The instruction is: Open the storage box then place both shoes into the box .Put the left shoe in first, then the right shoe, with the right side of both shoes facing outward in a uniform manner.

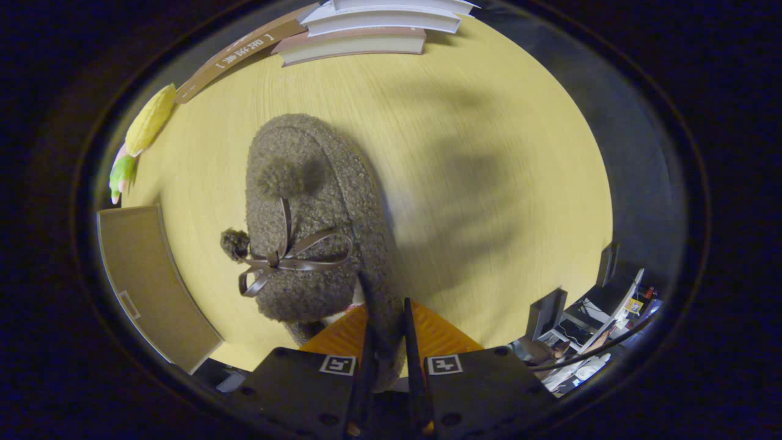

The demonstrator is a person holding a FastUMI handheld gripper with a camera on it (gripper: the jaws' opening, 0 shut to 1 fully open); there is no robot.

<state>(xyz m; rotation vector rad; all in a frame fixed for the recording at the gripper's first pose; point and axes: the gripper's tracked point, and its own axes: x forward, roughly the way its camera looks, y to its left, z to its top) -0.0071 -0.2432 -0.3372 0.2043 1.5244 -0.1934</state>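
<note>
The gripper (388, 330) holds a fuzzy brown slipper with a ribbon bow and pompoms (305, 220) by its rim, both fingers pressed on the thin wall between them, the rest of the shoe hanging ahead of the fingers over the round light wooden table (489, 183). Beyond the slipper, at the table's far edge, lies a stack of closed books (366, 30). To the left of the slipper, near the table's rim, rests a yellow toy corn cob with green husk (143, 131) (apart from the shoe). Nearer on that side, left of the fingers, lies a flat tan rectangular panel (149, 281).
</note>
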